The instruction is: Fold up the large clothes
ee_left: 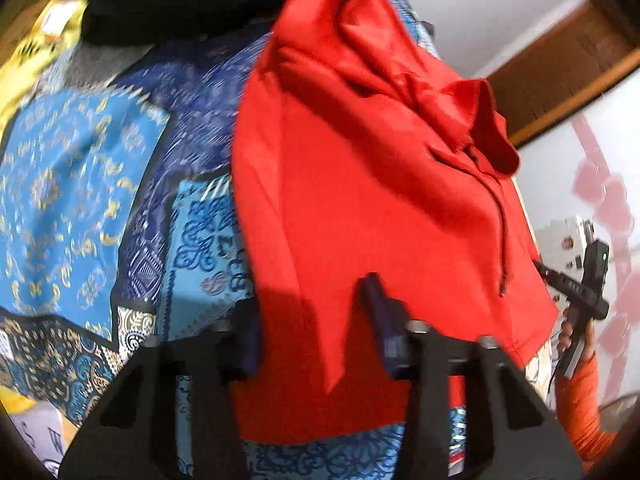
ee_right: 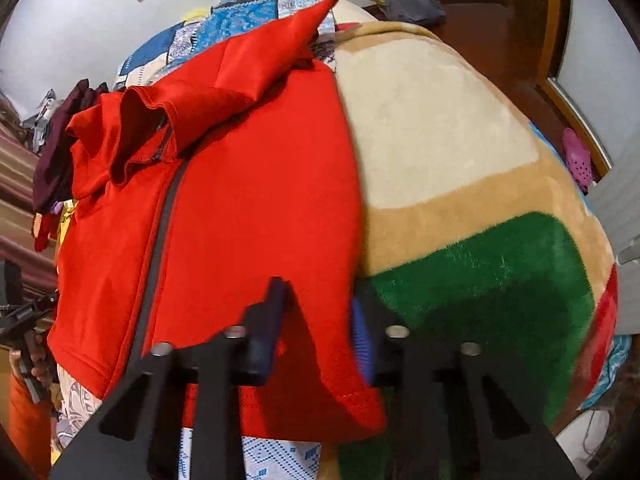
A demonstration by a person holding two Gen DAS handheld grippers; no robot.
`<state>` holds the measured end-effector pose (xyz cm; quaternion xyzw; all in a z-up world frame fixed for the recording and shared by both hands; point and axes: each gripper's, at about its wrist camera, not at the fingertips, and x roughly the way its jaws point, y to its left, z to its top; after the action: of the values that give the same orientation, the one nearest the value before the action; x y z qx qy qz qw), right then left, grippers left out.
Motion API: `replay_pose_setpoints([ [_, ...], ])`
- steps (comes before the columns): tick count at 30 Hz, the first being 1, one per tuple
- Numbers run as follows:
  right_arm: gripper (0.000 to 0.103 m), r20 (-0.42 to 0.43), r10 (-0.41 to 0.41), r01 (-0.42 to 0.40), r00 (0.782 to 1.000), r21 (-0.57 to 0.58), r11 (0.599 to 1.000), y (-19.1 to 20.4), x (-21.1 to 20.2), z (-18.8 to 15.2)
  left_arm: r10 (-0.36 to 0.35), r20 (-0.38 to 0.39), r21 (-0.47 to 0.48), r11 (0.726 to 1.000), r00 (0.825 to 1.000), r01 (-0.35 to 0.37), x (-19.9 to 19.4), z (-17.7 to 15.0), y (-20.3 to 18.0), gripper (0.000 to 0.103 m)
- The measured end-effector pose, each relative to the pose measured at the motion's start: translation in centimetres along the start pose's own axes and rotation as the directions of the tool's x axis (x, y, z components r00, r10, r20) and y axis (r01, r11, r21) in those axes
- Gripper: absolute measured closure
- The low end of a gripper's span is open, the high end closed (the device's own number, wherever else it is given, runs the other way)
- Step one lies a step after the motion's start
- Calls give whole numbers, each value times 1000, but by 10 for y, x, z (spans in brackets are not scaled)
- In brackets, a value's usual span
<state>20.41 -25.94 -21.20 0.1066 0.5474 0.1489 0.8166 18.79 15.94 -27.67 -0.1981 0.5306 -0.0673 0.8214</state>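
Both tongs are clamped on the red hoodie (ee_left: 360, 184) now: left gripper (ee_left: 316, 312) pinching one bottom corner, right gripper (ee_right: 316, 320) pinching the other, garment spread across the bed between blue patterned bedspread (ee_left: 72, 184) and plush blanket (ee_right: 460, 184)

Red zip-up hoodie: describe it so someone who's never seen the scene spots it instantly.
Start at the bed with the blue patterned patchwork cover and the plush beige, cream and green blanket. The red zip-up hoodie lies spread between them. It is the only plain bright red garment, with a dark front zipper and hood drawstrings.
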Motion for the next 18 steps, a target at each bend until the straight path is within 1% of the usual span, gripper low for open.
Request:
replay_pose_setpoints([
  [1, 85, 6, -5, 5, 1000, -7, 1000, 0, -2, 0, 5, 5, 9, 1000, 1000, -5, -1, 0, -3, 81],
  [2, 92, 16, -14, 14, 1000, -13, 1000, 1, -4, -1, 13, 15, 12, 1000, 1000, -13, -3, 1, -6, 94],
  [3, 95, 32, -30, 31, 999, -17, 999, 3, -8, 0, -11, 18, 2, 1000, 1000, 11, -4, 2, -7, 99],
  [5, 96, 48, -35, 36, 998, -19, 999, 4, -11, 2, -57, 34, -25, 998, 998, 57, -6, 3, -12, 99],
  [6, 96, 56, -30, 31, 998, -17, 999, 5, -14, 4, -67, 38, -29, 997, 997, 68, -8, 6, -10, 99],
  [8, 96, 73, -21, 22, 997, -16, 1000, 7, -18, 10, -87, 64, -16, 996, 994, 88, -16, 12, -16, 100],
  [10, 96, 99, 8, -7, 995, -13, 1000, 11, -25, 19, -123, 92, -6, 992, 988, 124, -27, 20, -23, 100],
  [12, 97, 137, 24, -23, 990, -9, 1000, 14, -33, 29, -145, 121, -7, 989, 982, 147, -36, 31, -29, 100],
  [16, 97, 186, 65, -65, 980, -6, 998, 23, -42, 59, -182, 194, 1, 983, 964, 186, -58, 65, -43, 100],
  [18, 98, 212, 64, -59, 975, -31, 998, 32, -46, 76, -196, 222, 11, 980, 955, 198, -66, 82, -50, 100],
])
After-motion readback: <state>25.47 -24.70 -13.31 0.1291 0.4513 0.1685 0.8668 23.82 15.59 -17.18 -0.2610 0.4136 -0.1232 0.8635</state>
